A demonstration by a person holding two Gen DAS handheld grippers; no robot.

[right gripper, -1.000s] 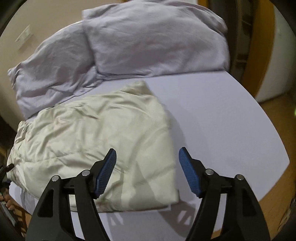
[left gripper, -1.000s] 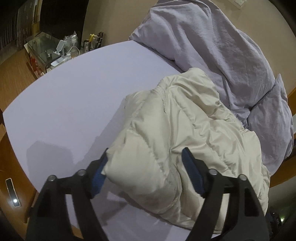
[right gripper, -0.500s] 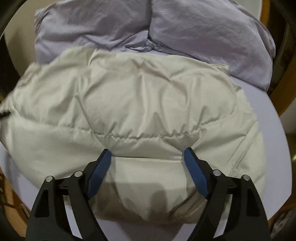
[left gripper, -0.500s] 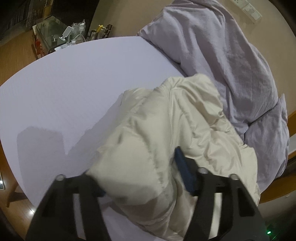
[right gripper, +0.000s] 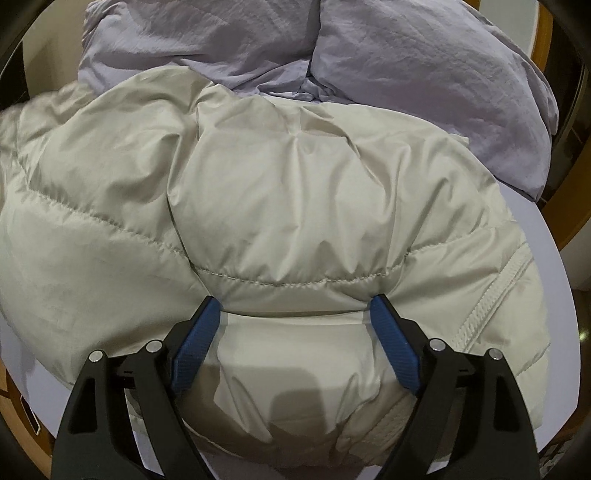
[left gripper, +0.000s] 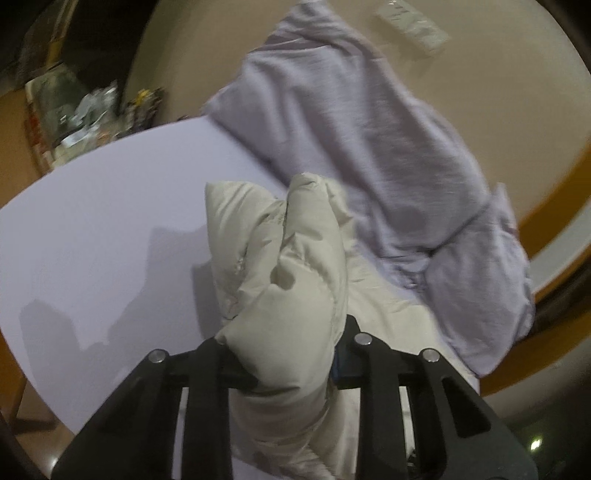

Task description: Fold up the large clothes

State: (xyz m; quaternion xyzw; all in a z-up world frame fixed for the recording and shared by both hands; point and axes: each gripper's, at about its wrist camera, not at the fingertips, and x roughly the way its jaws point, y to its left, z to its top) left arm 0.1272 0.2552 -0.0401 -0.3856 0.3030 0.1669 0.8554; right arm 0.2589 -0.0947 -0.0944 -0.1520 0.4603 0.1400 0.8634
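Left tool (left gripper: 280, 365) has just been closing and now pinches a bunched fold of the cream puffer jacket (left gripper: 295, 280), lifted off the bed (left gripper: 103, 236).
Carry that fold over evenly; your right tool (right gripper: 295, 328) sits wide, pads straddling a quilted panel without squeezing. No containers here.

No legible text, label, brand, number or sign in either wrist view. Possibly printed packaging among the clutter (left gripper: 85, 110) beyond the far left edge of the bed (left gripper: 110, 221), too blurred and small to read. Pale plate on the wall (left gripper: 412, 24) without readable markings. Cream jacket (right gripper: 295, 206) without visible logo or tag.
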